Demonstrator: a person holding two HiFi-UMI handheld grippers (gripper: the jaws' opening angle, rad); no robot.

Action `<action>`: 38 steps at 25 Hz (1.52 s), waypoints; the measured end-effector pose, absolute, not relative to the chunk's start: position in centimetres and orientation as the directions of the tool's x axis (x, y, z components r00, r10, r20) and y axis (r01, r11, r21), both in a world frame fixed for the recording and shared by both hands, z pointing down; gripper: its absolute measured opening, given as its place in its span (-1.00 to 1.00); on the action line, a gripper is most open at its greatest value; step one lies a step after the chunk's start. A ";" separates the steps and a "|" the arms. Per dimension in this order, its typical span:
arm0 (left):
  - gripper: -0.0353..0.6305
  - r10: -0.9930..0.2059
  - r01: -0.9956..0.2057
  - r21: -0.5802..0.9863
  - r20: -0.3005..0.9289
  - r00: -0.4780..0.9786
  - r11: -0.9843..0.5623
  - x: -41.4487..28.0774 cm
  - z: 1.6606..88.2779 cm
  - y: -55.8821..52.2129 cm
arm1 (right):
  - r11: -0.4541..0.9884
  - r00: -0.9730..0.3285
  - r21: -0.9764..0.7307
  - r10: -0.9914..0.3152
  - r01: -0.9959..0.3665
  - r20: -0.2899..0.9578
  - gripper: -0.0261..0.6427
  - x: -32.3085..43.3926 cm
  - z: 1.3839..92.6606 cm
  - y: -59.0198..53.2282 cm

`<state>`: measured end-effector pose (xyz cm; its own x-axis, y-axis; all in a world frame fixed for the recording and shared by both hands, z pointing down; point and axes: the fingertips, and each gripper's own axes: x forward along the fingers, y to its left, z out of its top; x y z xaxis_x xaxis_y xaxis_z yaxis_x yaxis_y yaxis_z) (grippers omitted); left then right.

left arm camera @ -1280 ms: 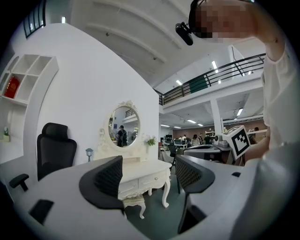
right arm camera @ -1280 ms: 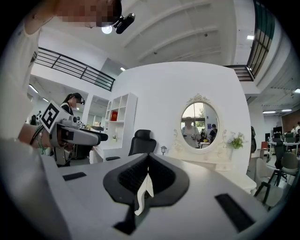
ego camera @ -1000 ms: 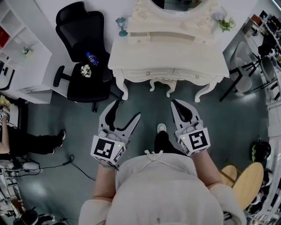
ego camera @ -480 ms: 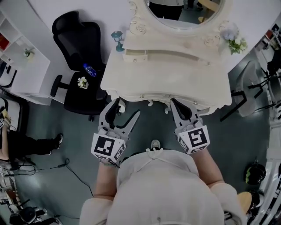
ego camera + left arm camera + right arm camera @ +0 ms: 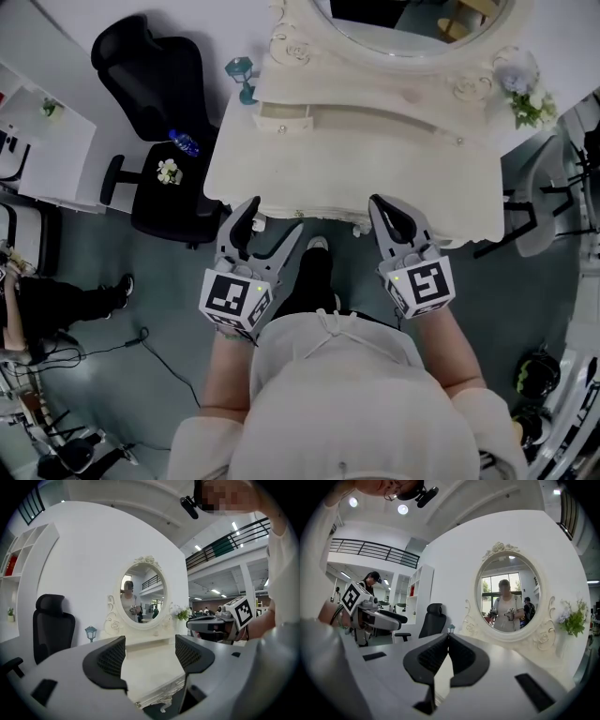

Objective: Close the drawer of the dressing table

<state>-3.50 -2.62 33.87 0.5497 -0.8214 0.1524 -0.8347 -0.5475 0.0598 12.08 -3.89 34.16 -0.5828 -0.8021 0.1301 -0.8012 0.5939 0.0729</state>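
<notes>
A grey floor (image 5: 112,272) and a white far wall frame the cream dressing table (image 5: 375,178), with a black chair (image 5: 155,75) to its left. The small drawer (image 5: 284,116) at the far left of the upper tier looks slightly proud (I cannot be sure). The left gripper (image 5: 277,214) has its jaws apart and empty. The right gripper (image 5: 382,206) has its jaws together on nothing. It would be best to reach over the bench, set a jaw face squarely on the drawer front and push straight back, slowly, so it cannot skew.
</notes>
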 end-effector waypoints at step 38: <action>-0.18 -0.723 -0.886 0.214 0.516 0.460 -0.411 -6.7 58.7 -29.3 | 0.618 -0.592 0.000 -0.753 -0.786 0.288 -0.91 6.7 47.4 -29.5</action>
<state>-6.74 -29.34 58.69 0.4600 -0.7226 0.5159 -0.8860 -0.4114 0.2138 6.67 -29.55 47.40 -0.5916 -0.7529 0.2882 -0.7864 0.6178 -0.0004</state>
